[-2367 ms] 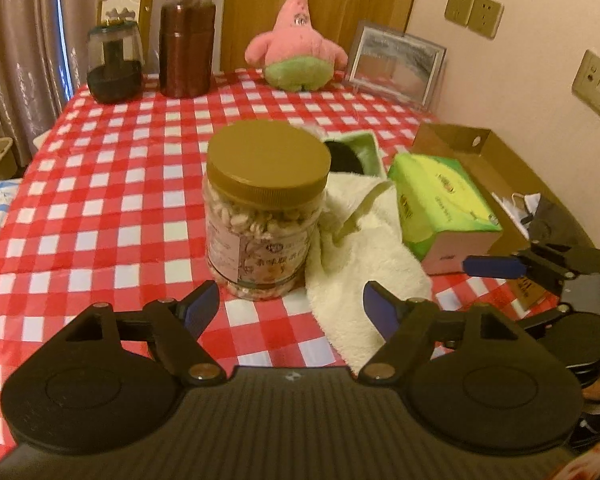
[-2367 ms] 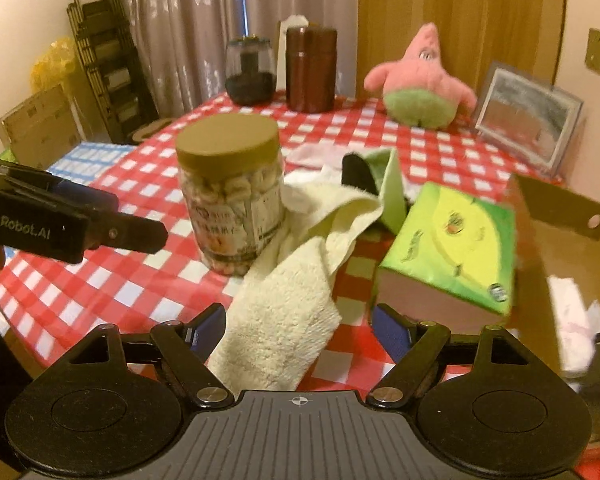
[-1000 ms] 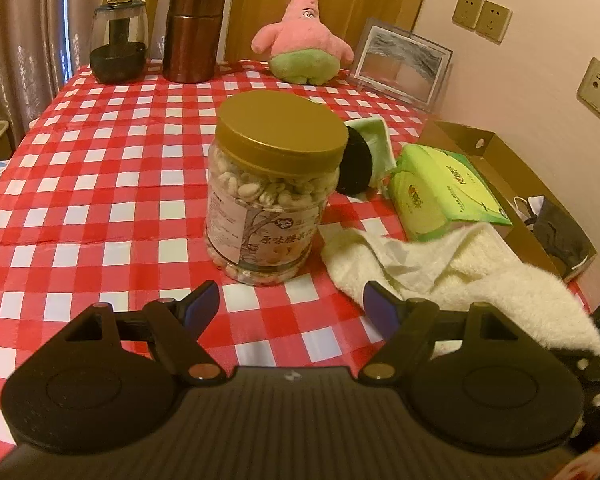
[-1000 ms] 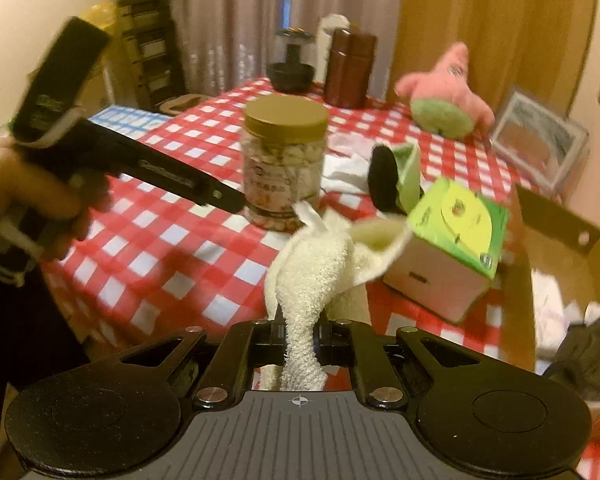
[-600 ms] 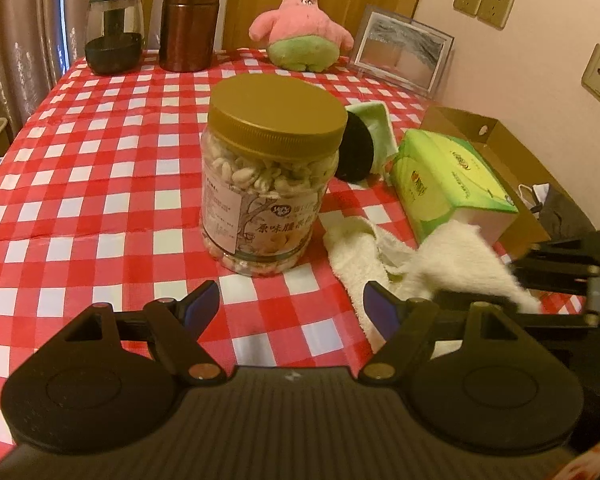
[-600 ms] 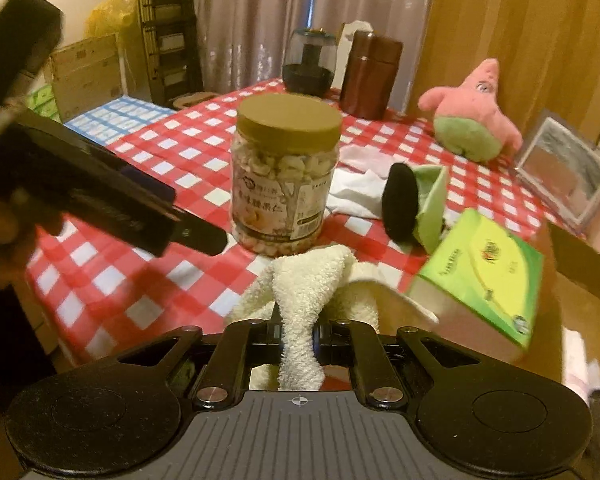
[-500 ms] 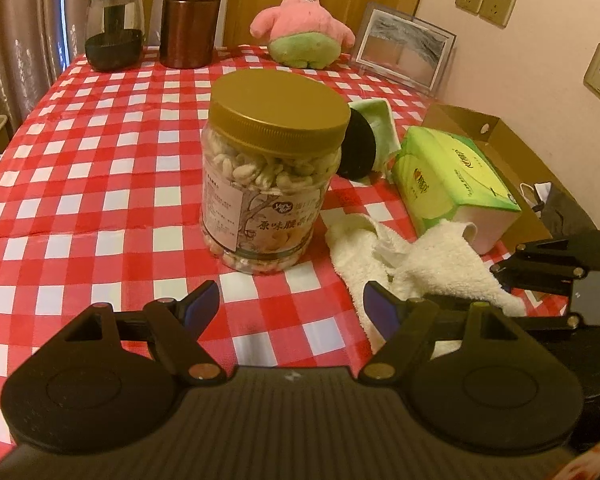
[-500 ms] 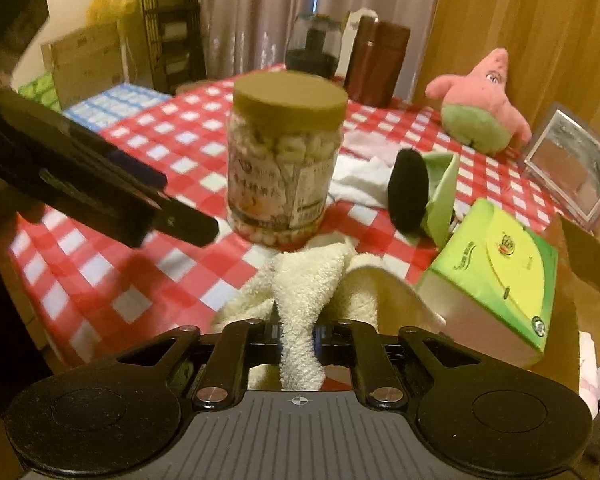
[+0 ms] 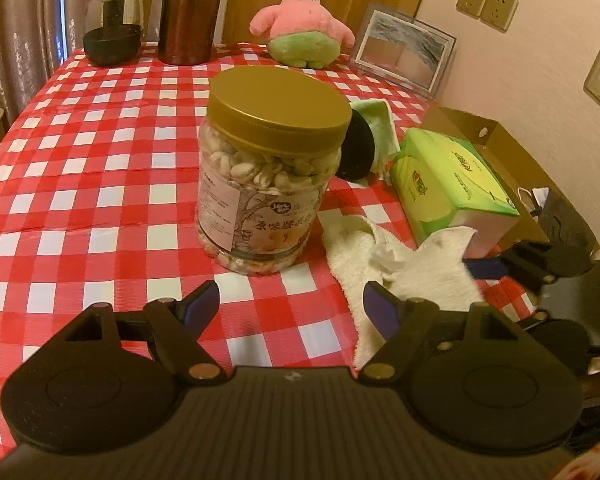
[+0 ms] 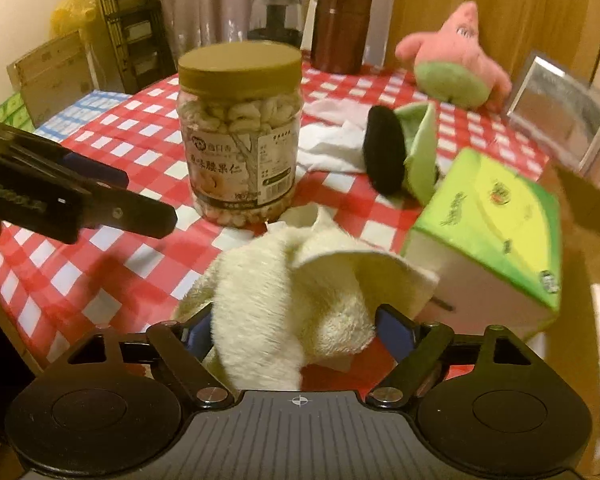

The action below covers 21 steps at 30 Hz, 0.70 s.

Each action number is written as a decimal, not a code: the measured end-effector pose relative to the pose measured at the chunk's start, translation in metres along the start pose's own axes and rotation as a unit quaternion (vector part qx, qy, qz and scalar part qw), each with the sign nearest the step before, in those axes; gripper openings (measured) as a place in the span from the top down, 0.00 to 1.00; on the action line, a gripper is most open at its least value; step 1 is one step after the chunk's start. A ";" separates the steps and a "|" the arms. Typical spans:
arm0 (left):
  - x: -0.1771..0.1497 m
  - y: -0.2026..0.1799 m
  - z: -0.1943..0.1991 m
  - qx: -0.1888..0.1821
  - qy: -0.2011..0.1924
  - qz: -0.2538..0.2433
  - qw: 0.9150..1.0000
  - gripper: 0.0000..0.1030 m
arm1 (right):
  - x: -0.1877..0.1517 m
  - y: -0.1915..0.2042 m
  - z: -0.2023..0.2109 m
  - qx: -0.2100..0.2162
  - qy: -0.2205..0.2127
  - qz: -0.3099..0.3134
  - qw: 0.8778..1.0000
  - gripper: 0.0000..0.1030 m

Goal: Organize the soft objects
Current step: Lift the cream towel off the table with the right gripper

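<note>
A cream towel (image 10: 296, 296) lies crumpled on the red checked tablecloth (image 10: 148, 168), between the nut jar (image 10: 240, 132) and the green tissue box (image 10: 492, 224). My right gripper (image 10: 296, 332) straddles its near end. Its jaws are opening, and the towel bulges between them with the pads no longer pinching it. In the left wrist view the towel (image 9: 400, 268) sits right of the jar (image 9: 268, 176), with the right gripper (image 9: 500, 264) behind it. My left gripper (image 9: 292, 306) hangs open over bare cloth in front of the jar, holding nothing. A pink star plush (image 9: 300, 28) sits at the far edge.
A green cloth (image 10: 420, 152) wrapped around a black pad (image 10: 384, 156) and a white cloth (image 10: 332, 140) lie behind the jar. An open cardboard box (image 9: 512, 160) stands by the right wall. A picture frame (image 9: 404, 48), a brown canister (image 9: 190, 16) and a glass pot (image 9: 112, 24) line the back.
The right gripper, shut on the towel a second ago, came down beside the tissue box and spread its jaws. The towel has slumped onto the cloth. The left gripper has stayed put.
</note>
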<state>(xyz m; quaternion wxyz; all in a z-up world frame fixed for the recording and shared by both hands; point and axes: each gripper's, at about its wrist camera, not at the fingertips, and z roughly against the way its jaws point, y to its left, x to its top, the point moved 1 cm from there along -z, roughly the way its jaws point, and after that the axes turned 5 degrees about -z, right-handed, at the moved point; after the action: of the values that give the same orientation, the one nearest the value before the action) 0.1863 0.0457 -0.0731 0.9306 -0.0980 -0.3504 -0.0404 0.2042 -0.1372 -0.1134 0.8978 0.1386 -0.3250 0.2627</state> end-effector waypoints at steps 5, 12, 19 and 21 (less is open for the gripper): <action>0.000 0.002 0.000 0.001 -0.001 0.006 1.000 0.26 | 0.005 0.007 -0.016 0.015 0.001 0.005 1.000 0.19; 0.001 0.004 0.002 -0.001 -0.003 0.010 1.000 0.26 | 0.006 0.013 -0.017 0.033 0.004 -0.005 0.999 0.65; 0.008 -0.008 0.010 -0.008 -0.015 -0.013 1.000 0.26 | 0.011 0.010 0.017 0.004 -0.029 -0.015 0.999 0.76; 0.013 -0.014 0.013 -0.014 -0.020 -0.018 1.000 0.26 | 0.014 0.005 0.035 -0.005 -0.051 -0.020 0.998 0.76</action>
<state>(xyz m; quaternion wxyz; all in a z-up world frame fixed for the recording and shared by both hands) 0.1856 0.0345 -0.0527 0.9211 -0.1053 -0.3702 -0.0597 0.1927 -0.1424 -0.0777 0.8857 0.1536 -0.3693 0.2359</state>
